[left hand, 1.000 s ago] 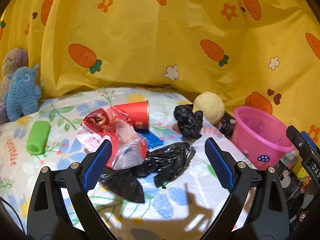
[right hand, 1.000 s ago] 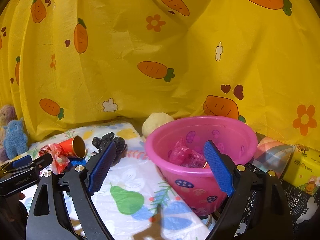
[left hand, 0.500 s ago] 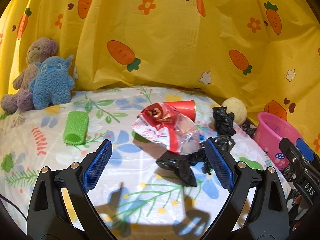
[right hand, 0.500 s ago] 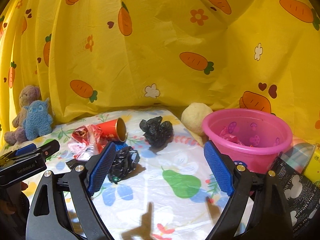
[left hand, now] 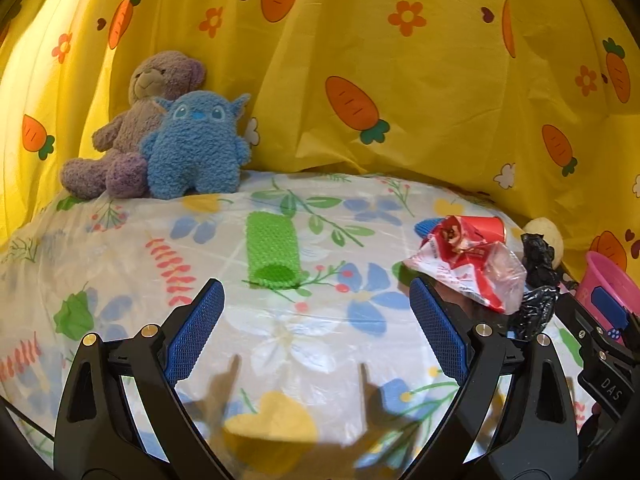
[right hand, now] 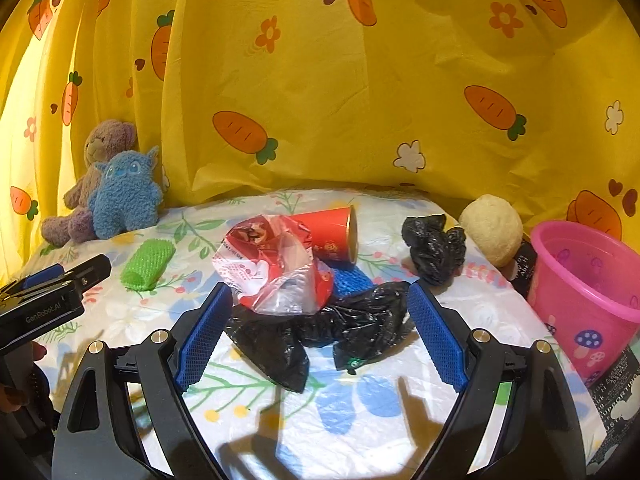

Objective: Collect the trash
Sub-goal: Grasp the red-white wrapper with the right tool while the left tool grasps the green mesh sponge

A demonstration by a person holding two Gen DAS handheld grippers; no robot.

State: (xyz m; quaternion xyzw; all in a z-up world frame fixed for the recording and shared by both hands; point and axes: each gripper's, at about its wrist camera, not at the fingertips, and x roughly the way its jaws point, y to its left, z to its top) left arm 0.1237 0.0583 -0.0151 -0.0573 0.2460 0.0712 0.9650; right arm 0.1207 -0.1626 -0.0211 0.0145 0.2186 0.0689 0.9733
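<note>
A heap of trash lies mid-table: a red and clear plastic wrapper (right hand: 276, 268), a red paper cup (right hand: 332, 234) on its side, a flat black plastic bag (right hand: 340, 328) and a crumpled black bag (right hand: 434, 248). My right gripper (right hand: 318, 332) stands open just in front of the flat black bag, nothing between its pads. My left gripper (left hand: 316, 332) is open over bare tablecloth, facing a green mesh roll (left hand: 273, 250); the wrapper (left hand: 468, 268) lies to its right. The pink bucket (right hand: 588, 292) stands at the right edge.
Two plush toys, a brown bear (left hand: 132, 120) and a blue creature (left hand: 196, 144), sit at the back left against the yellow carrot curtain (right hand: 360, 80). A beige ball (right hand: 492, 228) rests beside the bucket. Dark printed packaging (right hand: 616, 392) lies at the far right.
Both grippers have swung left: the right from over the pink bucket to the trash heap, the left from the heap toward the green roll and plush toys. Both stay open.
</note>
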